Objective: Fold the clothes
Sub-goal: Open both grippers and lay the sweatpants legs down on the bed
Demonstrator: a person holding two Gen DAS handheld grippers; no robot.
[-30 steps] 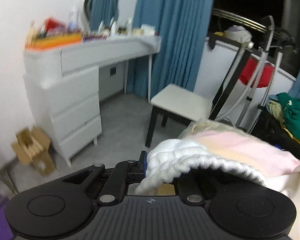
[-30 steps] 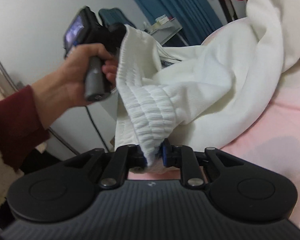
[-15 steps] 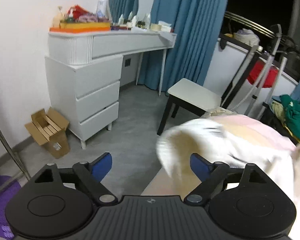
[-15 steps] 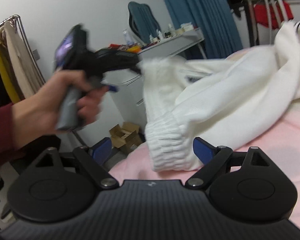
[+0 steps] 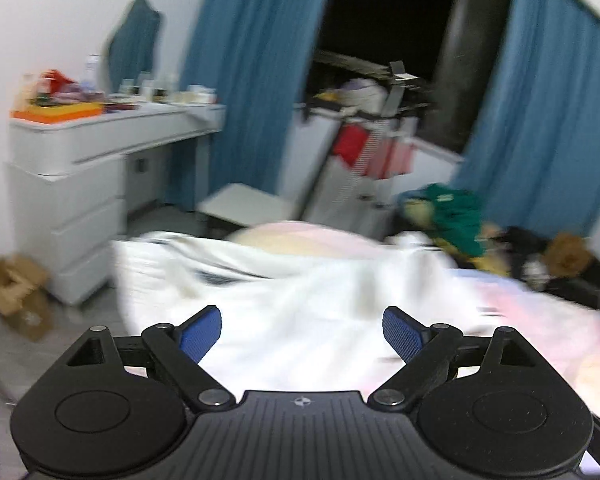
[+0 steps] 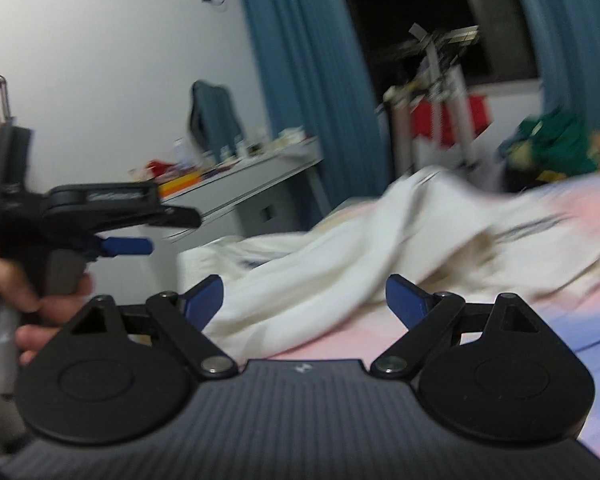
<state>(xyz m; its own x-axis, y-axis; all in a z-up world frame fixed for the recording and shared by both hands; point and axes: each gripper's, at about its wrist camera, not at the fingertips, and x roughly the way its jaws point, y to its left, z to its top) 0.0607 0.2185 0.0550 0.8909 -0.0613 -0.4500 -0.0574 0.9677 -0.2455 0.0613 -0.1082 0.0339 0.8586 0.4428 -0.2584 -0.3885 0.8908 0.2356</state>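
Pink bed point(image 6: 380, 332) carrying white knit sweater point(image 5: 300, 312), lying rumpled and loose across the near end. Judged soft, light, limp, prone to bunching; best taken at the ribbed hem edge, left side, blurred here. Dressing desk point(image 5: 100, 136) with clutter, blue curtains point(image 5: 252, 80), green clothes pile point(image 5: 452, 216) well apart; nothing blocking. Left claw point(image 5: 302, 332) spread wide, empty, over the sweater. Right claw point(image 6: 304, 298) likewise spread, empty, just before the fabric.

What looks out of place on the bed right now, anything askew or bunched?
The white garment lies rumpled on the pink bedding, bunched in loose ridges rather than flat. Both the left gripper and right gripper are open and hold nothing. Frames are blurred, so finer detail is unclear.
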